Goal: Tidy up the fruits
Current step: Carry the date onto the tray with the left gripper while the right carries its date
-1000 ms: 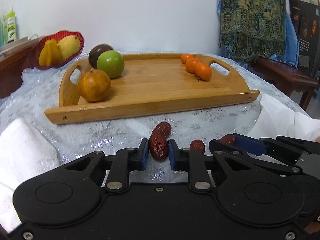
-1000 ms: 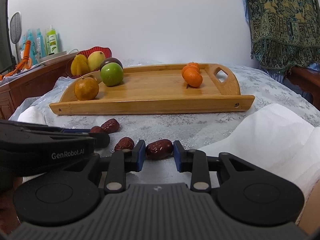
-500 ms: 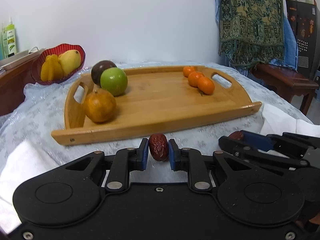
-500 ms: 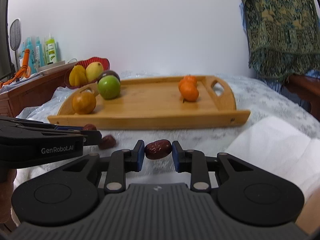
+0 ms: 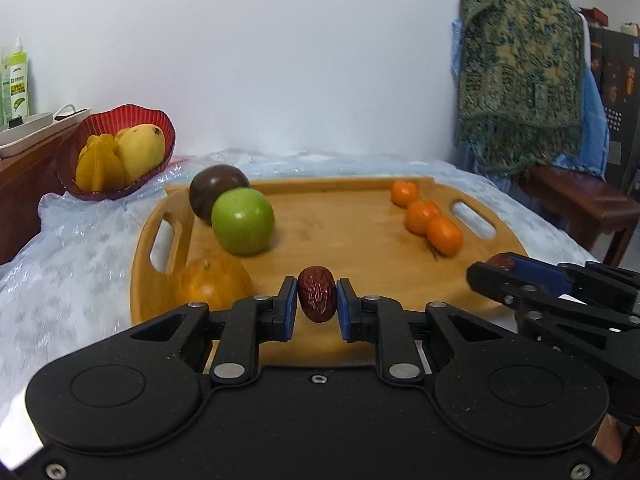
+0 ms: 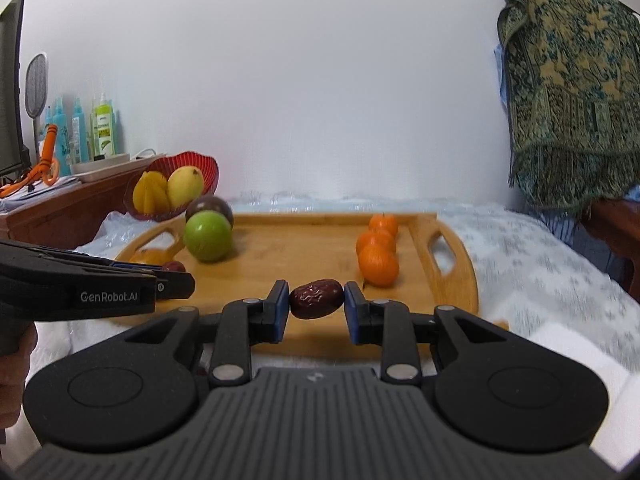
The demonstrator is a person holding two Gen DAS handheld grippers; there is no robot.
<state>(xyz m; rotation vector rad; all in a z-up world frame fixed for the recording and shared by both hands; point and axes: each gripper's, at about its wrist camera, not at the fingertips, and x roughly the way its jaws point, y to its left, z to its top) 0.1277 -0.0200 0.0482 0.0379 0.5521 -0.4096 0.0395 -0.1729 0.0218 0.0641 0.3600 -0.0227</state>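
Carrying one wrinkled dark-red date apiece, both tongs hang over the near edge of the oblong bamboo tray (image 5: pixel 360 240). The left tongs (image 5: pixel 316 304) are clamped on an upright date (image 5: pixel 317 294); the right tongs (image 6: pixel 316 306) are clamped on a date lying crosswise (image 6: pixel 316 298). On the tray, the green apple (image 5: pixel 243 221) and its big neighbours sit left, the small orange tangerines (image 5: pixel 434 228) right, probably leaving the open middle for the dates.
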